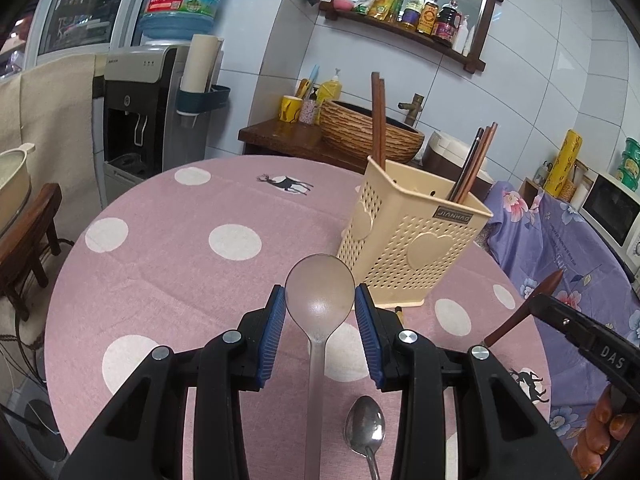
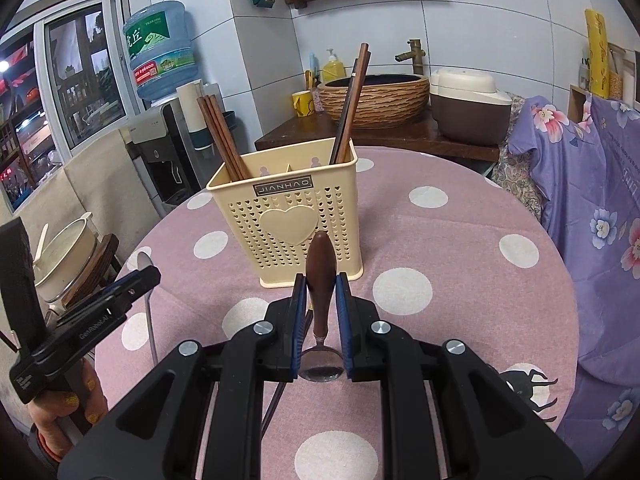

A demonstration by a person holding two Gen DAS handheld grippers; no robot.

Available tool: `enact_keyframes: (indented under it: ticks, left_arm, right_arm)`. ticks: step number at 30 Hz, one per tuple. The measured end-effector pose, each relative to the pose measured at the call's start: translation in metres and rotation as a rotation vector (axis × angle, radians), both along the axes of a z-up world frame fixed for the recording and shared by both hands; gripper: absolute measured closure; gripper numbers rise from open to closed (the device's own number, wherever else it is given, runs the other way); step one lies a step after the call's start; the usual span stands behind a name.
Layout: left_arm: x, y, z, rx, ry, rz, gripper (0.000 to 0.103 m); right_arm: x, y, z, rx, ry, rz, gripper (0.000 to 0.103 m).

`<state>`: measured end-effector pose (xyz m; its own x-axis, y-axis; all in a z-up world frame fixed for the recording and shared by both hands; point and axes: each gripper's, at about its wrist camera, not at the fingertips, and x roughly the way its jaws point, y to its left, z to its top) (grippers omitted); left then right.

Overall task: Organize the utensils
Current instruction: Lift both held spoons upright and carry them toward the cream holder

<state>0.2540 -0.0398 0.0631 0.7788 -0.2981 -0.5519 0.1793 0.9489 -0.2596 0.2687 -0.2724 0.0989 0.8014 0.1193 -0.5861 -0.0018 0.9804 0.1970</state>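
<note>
My left gripper (image 1: 320, 300) is shut on a long translucent grey spoon (image 1: 320, 284), bowl forward, held above the pink dotted table. My right gripper (image 2: 321, 284) is shut on a brown wooden-handled spoon (image 2: 320, 268), handle forward, its metal bowl (image 2: 321, 366) back between the fingers. The cream perforated utensil holder (image 1: 412, 240) stands just ahead, also in the right wrist view (image 2: 288, 216), with brown chopsticks (image 2: 224, 140) in its compartments. A metal spoon (image 1: 366, 432) lies on the table under my left gripper. The right gripper shows in the left wrist view (image 1: 538, 300).
The round table (image 2: 480, 300) has a pink dotted cloth. A wooden counter with a woven basin (image 2: 374, 96) and rice cooker (image 2: 468, 104) stands behind it. A water dispenser (image 1: 136, 120) is at the left, a flowered purple cloth (image 2: 600, 220) at the right. The left gripper shows at left (image 2: 136, 280).
</note>
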Motion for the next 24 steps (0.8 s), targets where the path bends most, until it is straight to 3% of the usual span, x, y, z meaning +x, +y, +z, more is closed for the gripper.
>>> enact_keyframes:
  ticks: [24]
  left_arm:
    - [-0.0016,0.0067,-0.0052,-0.015,-0.007,0.013,0.067]
  right_arm:
    - [-0.001,0.0022,0.0,-0.006,-0.001,-0.001,0.087]
